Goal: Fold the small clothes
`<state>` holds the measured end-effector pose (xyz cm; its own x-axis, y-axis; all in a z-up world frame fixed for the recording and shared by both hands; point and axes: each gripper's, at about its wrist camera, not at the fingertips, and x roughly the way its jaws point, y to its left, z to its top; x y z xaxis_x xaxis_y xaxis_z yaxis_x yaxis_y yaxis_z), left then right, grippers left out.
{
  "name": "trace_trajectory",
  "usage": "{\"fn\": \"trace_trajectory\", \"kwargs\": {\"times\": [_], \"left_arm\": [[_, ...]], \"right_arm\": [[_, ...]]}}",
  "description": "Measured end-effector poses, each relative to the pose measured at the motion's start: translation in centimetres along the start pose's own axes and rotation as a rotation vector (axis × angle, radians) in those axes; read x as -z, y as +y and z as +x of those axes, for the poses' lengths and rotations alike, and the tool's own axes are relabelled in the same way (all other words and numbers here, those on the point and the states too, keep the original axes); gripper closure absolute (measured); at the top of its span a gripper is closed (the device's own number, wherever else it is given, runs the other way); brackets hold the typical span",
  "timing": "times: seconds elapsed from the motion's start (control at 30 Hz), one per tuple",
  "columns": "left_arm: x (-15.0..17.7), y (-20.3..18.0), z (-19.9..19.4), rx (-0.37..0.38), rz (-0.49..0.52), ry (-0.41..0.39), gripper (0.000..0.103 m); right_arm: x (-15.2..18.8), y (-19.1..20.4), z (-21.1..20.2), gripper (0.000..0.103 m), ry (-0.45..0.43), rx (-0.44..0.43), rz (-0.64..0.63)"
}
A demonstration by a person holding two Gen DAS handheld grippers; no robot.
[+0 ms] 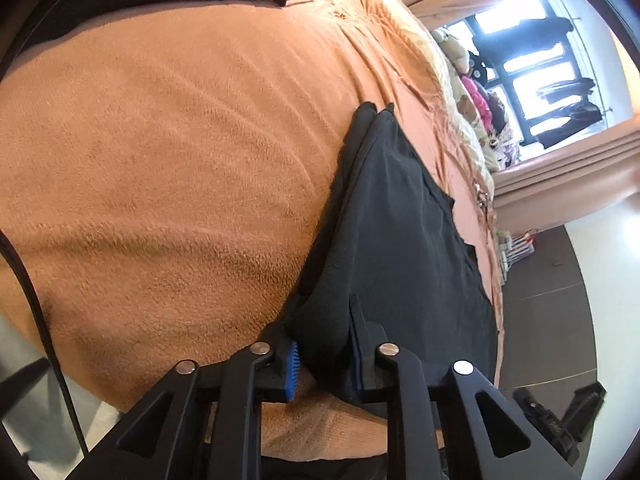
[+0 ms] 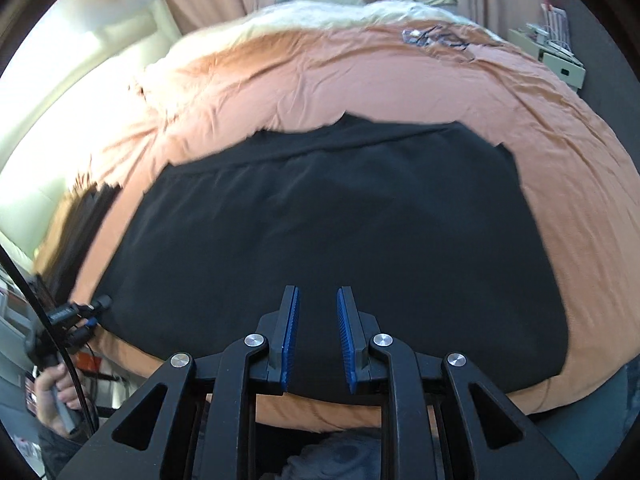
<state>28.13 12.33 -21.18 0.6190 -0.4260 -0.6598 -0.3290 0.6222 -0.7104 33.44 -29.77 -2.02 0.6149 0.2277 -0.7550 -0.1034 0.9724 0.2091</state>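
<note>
The left gripper (image 1: 324,364) has its jaws closed on an edge of the black garment (image 2: 320,240); the right gripper (image 2: 318,340) hovers half open. The cloth lies on the orange bed (image 2: 400,88), soft, limp, best taken at corners.

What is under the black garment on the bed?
The black garment lies spread on the orange blanket, which shows all round it. Whatever lies directly beneath its middle is covered. The left gripper pinches one edge; the right gripper is open above it.
</note>
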Motion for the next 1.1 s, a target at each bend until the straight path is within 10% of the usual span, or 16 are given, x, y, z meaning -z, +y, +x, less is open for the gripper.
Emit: {"fn": "trace_trajectory", "kwargs": {"times": [0.47, 1.1], "left_arm": [[-0.4, 0.4, -0.7, 0.048, -0.020, -0.003, 0.089], [0.6, 0.6, -1.1, 0.013, -0.117, -0.060, 0.089]], "right_arm": [[-1.5, 5.2, 9.9, 0.090, 0.237, -0.008, -0.107], [-10.5, 6.0, 20.3, 0.098, 0.211, 0.044, -0.093]]}}
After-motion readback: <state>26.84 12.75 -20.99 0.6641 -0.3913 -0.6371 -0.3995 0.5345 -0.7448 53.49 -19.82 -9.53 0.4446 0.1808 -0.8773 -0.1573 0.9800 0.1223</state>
